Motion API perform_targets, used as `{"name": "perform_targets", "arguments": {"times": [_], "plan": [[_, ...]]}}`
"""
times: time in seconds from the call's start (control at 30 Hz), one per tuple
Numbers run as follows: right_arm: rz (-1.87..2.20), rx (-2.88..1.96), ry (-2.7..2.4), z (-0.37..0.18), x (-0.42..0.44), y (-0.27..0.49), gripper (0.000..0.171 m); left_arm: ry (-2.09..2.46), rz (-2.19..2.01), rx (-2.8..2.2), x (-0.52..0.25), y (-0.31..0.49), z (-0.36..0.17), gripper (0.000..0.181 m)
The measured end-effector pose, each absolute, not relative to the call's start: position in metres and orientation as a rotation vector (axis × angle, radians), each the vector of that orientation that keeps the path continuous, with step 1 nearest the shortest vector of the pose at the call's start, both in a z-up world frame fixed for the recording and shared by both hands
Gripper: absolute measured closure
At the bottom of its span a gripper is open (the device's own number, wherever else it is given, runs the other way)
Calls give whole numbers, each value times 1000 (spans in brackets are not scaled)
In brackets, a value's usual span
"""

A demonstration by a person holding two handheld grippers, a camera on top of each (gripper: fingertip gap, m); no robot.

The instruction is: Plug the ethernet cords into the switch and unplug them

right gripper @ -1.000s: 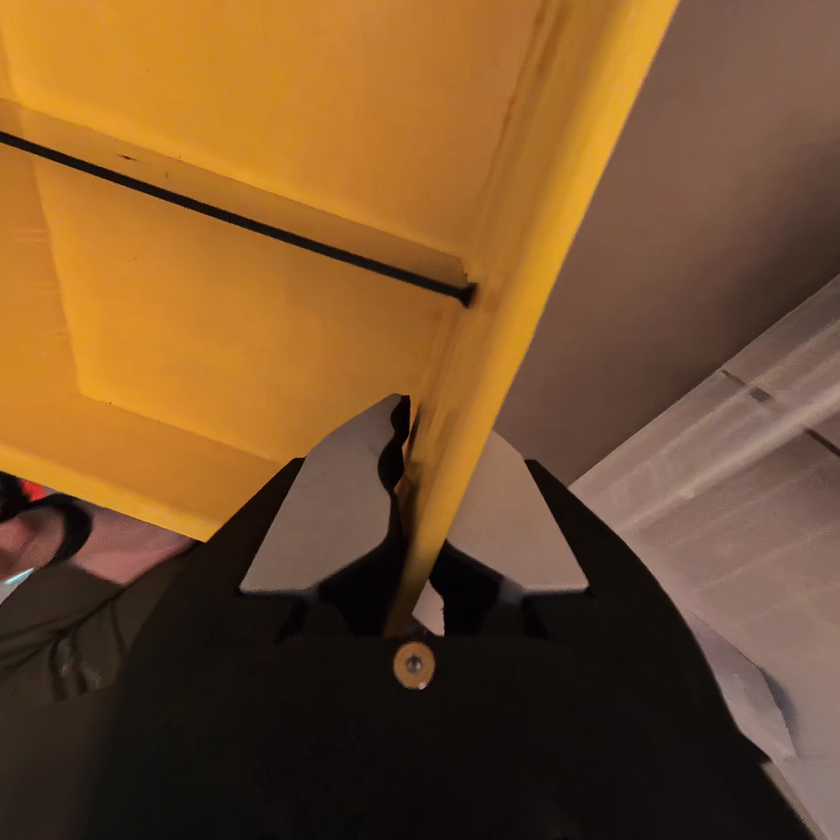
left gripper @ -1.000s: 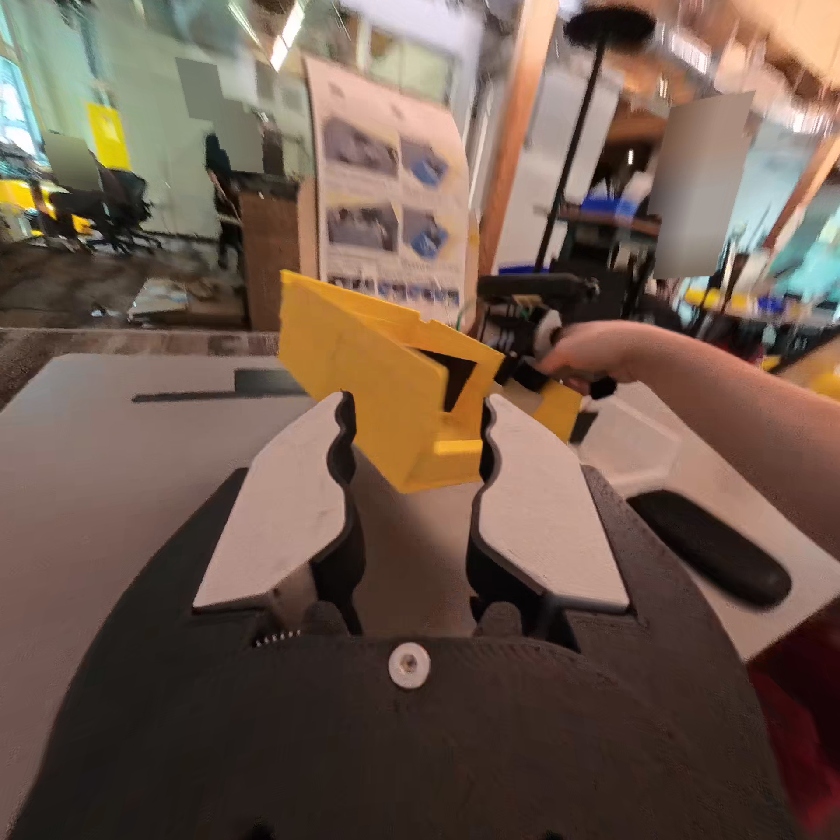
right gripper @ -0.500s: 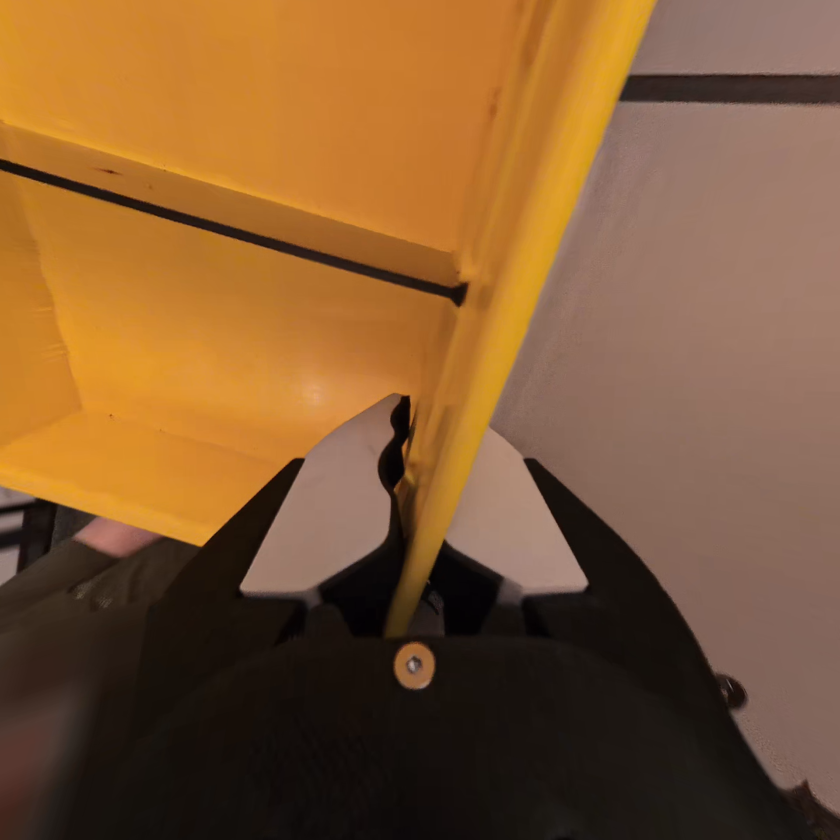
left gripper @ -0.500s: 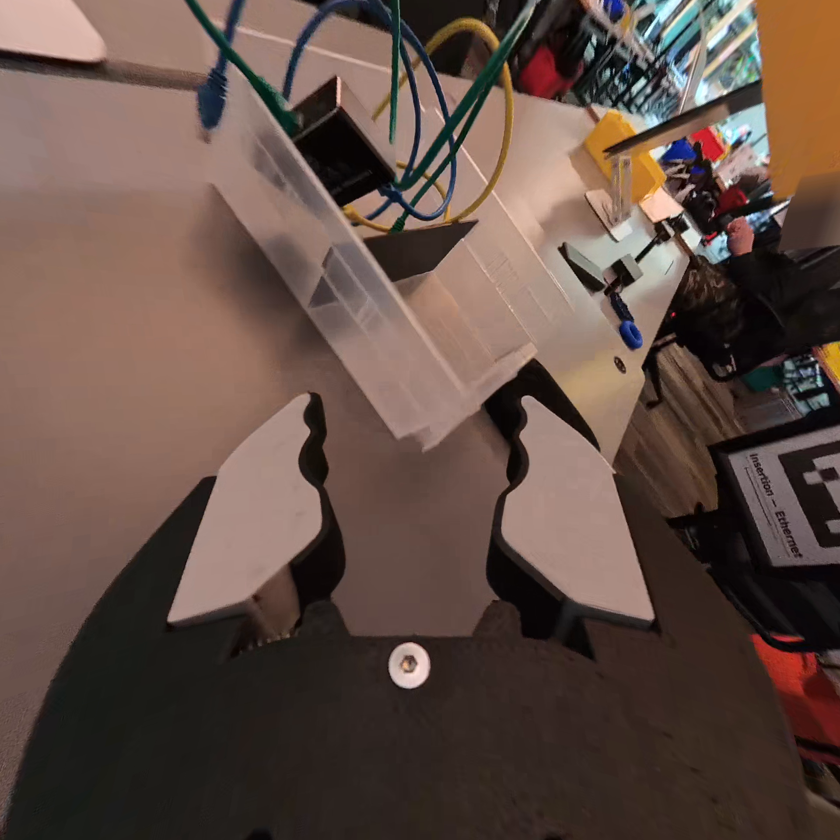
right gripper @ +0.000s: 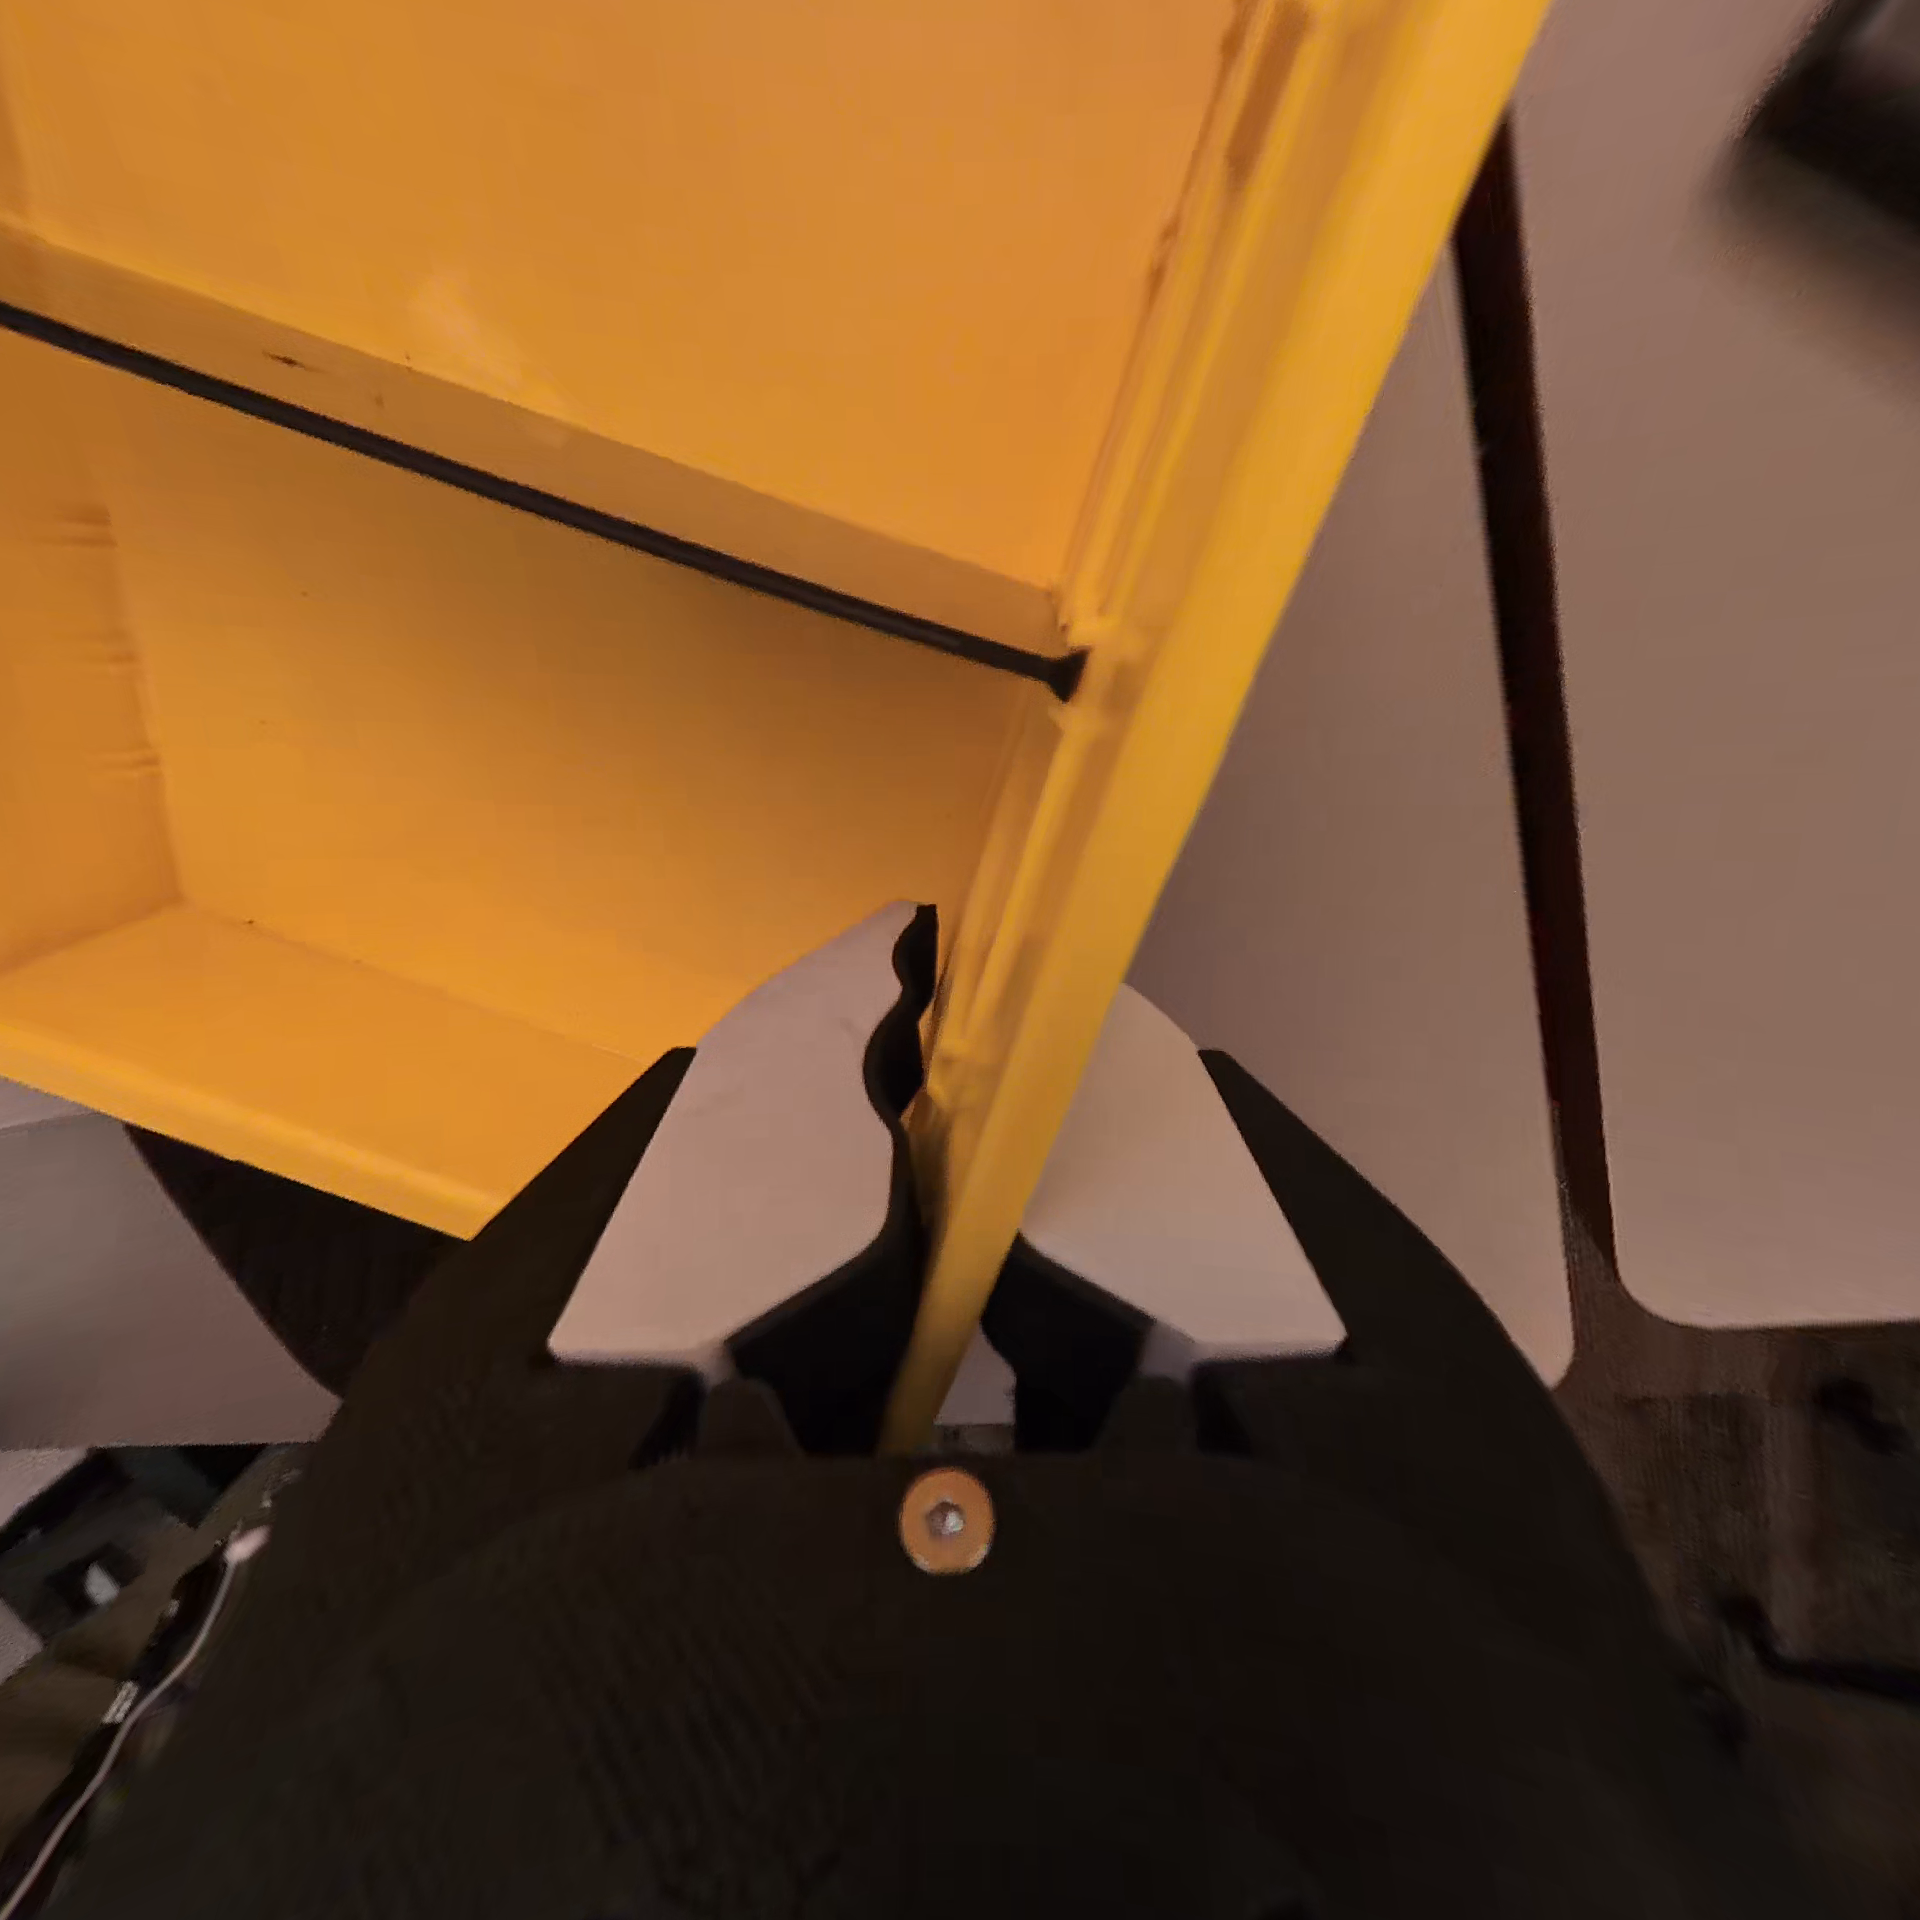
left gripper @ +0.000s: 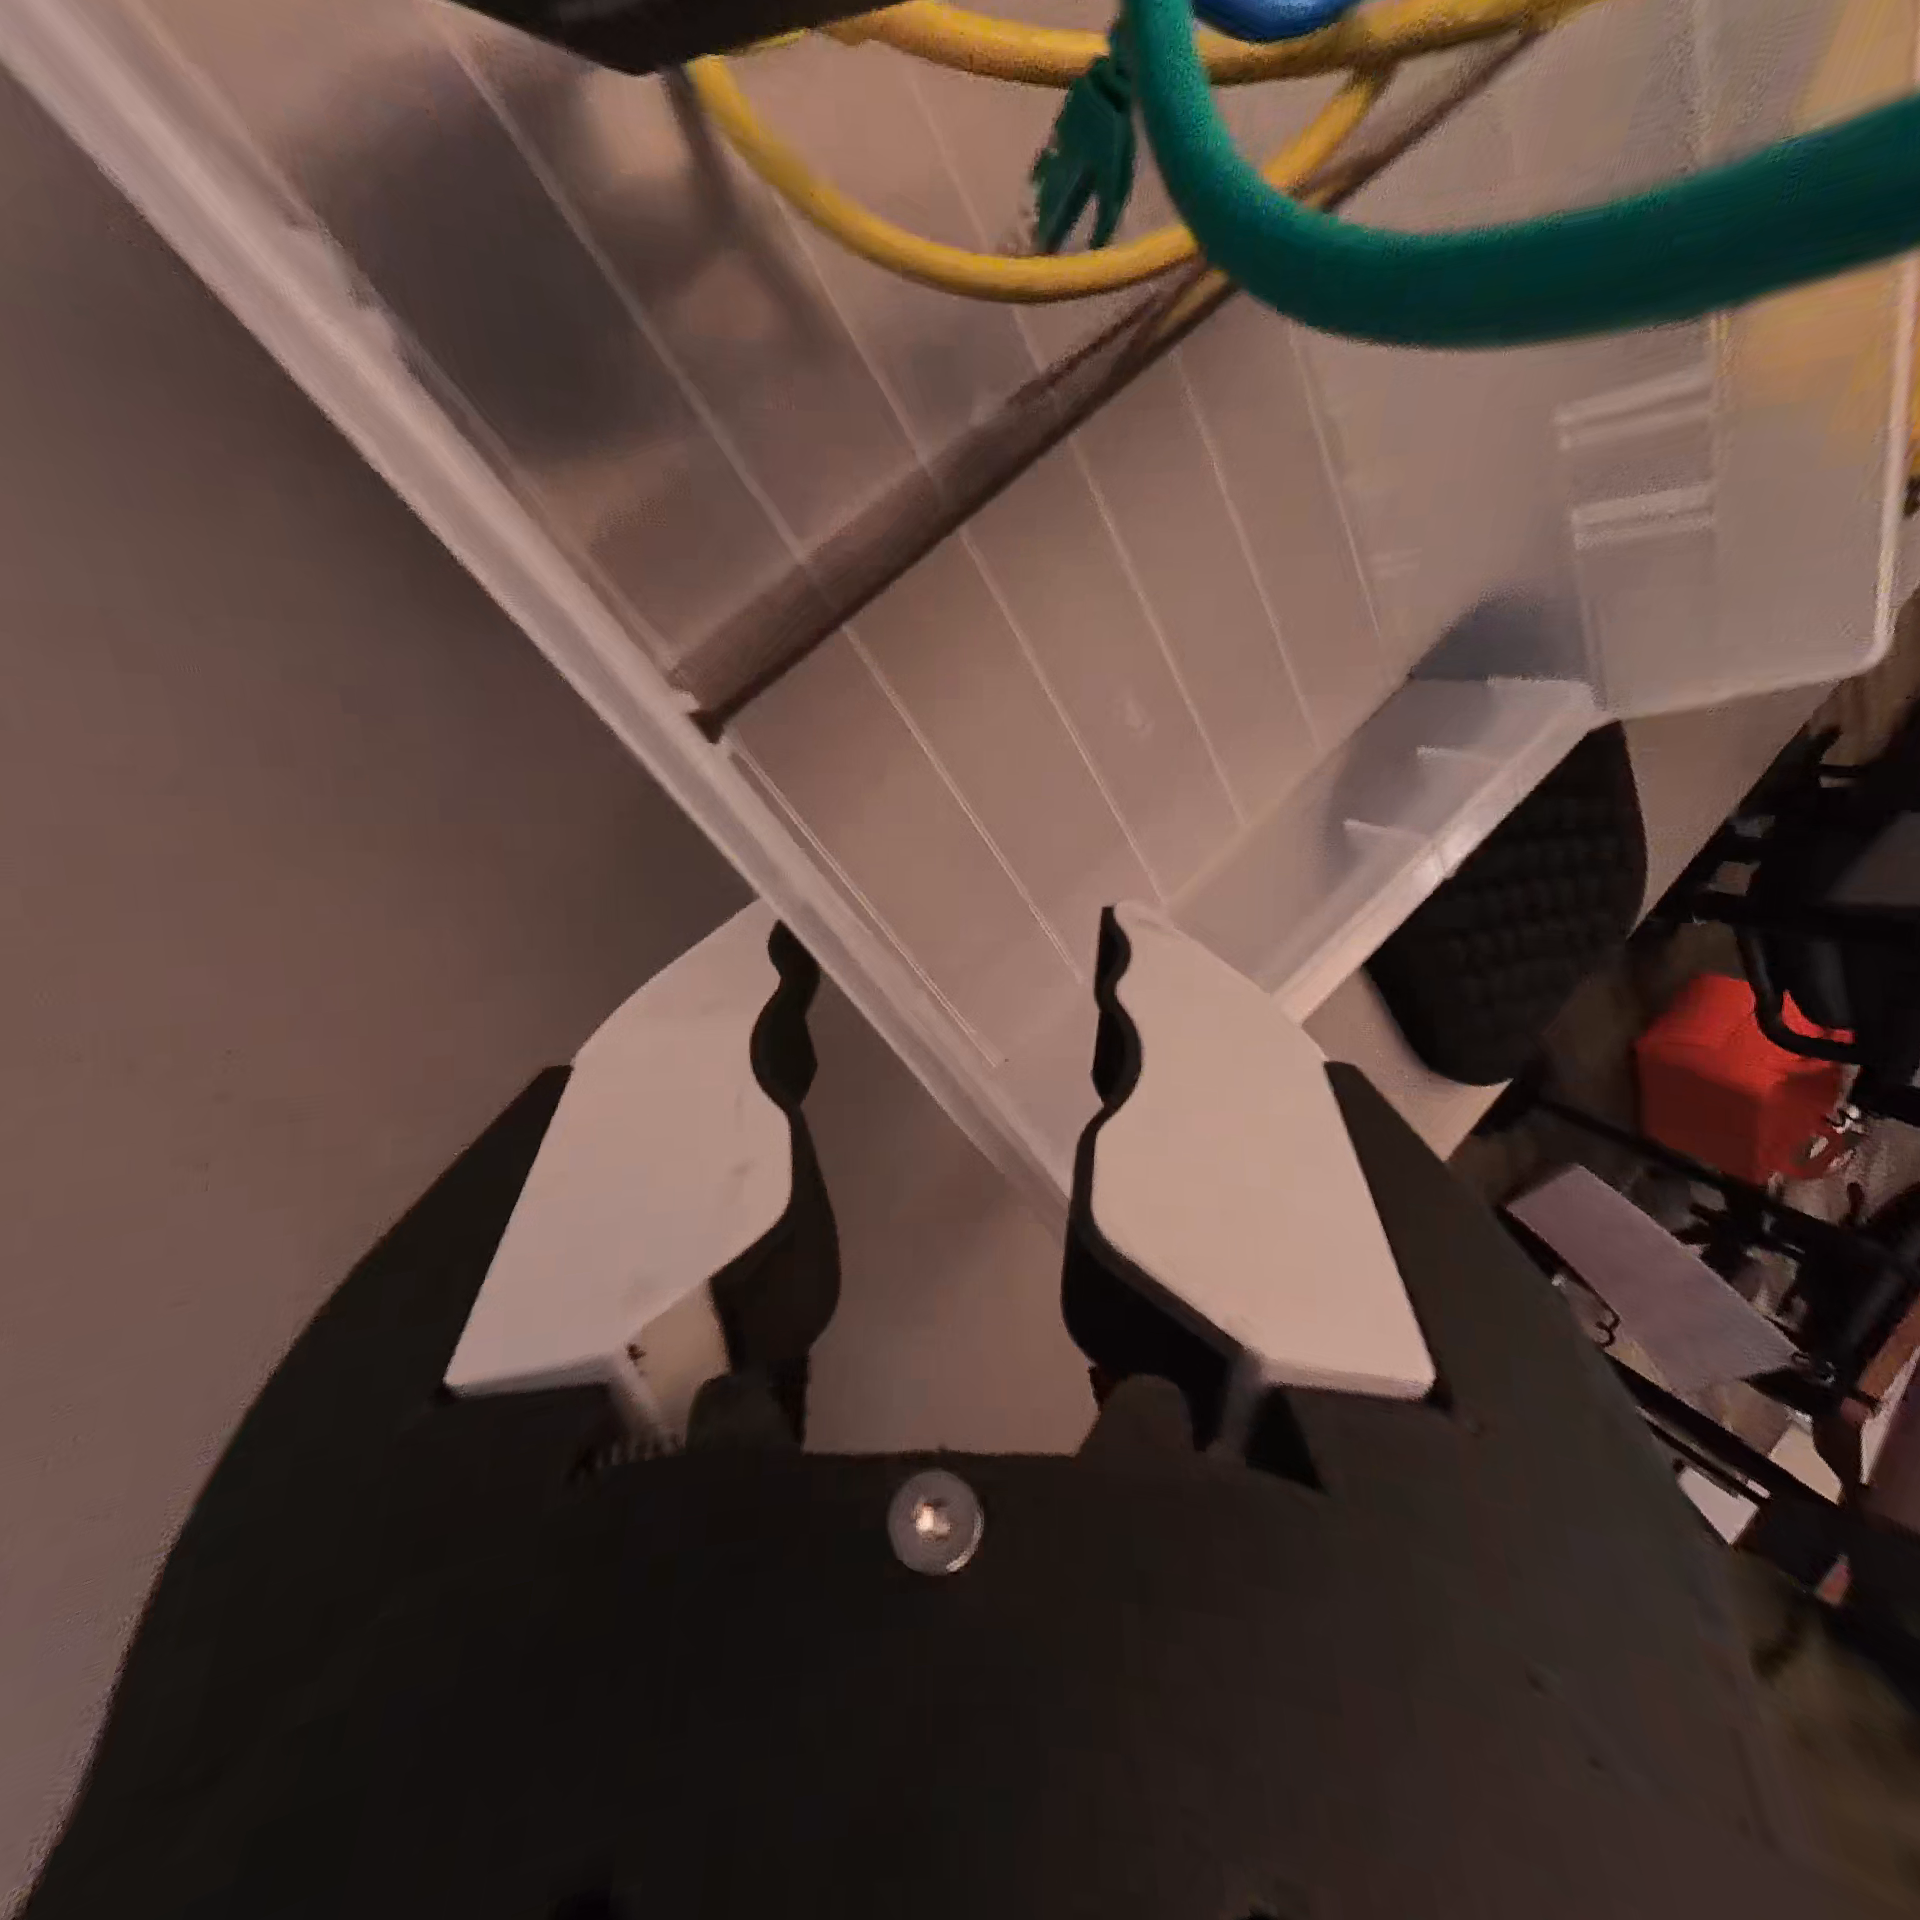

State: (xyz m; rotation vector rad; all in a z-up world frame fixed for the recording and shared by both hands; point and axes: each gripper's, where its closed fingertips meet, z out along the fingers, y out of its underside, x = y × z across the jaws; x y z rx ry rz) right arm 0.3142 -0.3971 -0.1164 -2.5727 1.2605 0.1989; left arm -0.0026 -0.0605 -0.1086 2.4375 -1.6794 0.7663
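In the left wrist view my left gripper (left gripper: 940, 925) is open, its jaws either side of the side wall of a clear plastic bin (left gripper: 1039, 623) without closing on it. A green ethernet cord (left gripper: 1455, 270) and a yellow one (left gripper: 935, 249) loop over the bin. A dark corner of the switch (left gripper: 644, 31) and a bit of blue cord (left gripper: 1262, 16) show at the top edge. In the right wrist view my right gripper (right gripper: 977, 956) is shut on the side wall of a yellow bin (right gripper: 623, 520) and holds it up; the bin looks empty.
The clear bin stands on a grey table (left gripper: 260, 727). A black padded rest (left gripper: 1507, 914) lies beyond the bin's corner at the table edge, with a red object (left gripper: 1735, 1081) below. Under the yellow bin are grey tabletops (right gripper: 1299, 831) with a dark gap (right gripper: 1527, 727) between them. Some 45 cm of space lies between my two pairs of fingers.
My left gripper has swung from the room to the clear bin and closed in, so the bin's wall now sits between its jaws. My right gripper still holds the yellow bin, which has shifted over the table.
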Motion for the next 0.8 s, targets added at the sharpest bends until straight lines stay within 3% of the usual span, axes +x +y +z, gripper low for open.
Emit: {"name": "perform_targets", "arguments": {"times": [0.17, 0.3, 0.8], "plan": [[218, -2670, 1157, -138, 304, -376, 166, -1696, 678, 2521, -27, -1, -109, 159], [215, -2752, 1096, -146, 298, -356, 164, -1698, 619, 2592, -58, 42, -108, 169], [206, -2814, 981, -145, 282, -287, 164, -1563, 547, 2807, -170, 111, -102, 172]]}}
